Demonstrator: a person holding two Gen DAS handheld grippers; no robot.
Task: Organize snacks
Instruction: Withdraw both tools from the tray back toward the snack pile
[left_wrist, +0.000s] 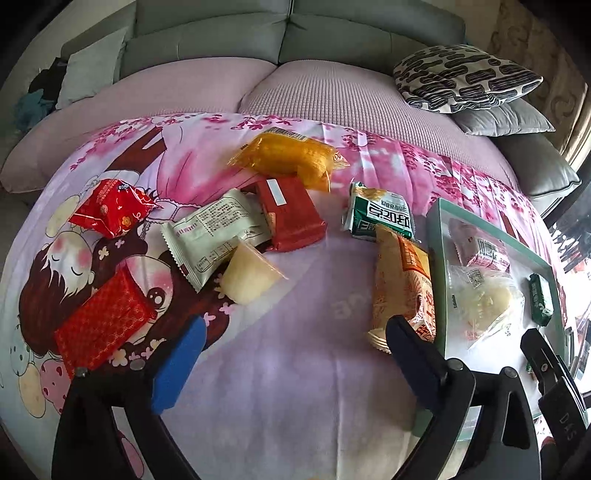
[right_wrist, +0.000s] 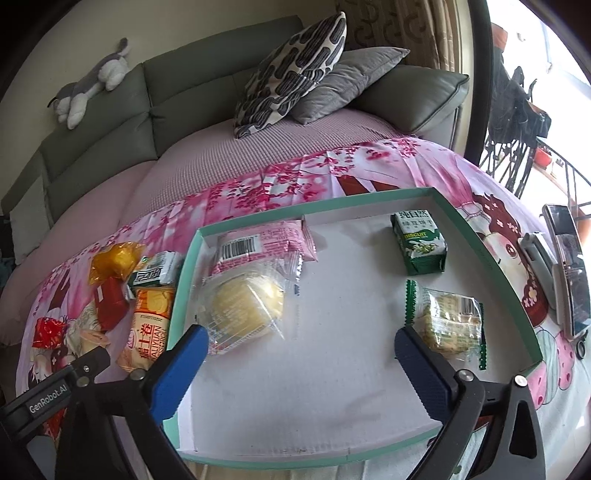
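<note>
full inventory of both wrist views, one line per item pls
tray: 1, teal rim, white floor, on printed cloth
snacks in tray: 4: pink pack, clear-wrapped yellow cake, green biscuit box, clear green-edged pack
loose snacks on cloth: 8: three red, white, pale yellow, orange, green-white, orange roll pack
printed cloth: 1, pink
sofa: 1, grey-green
cushions: 2, patterned, grey
plush toy: 1, grey-white, sofa back
phone: 1, right of tray
left gripper: open, empty
right gripper: open, empty, over tray
</note>
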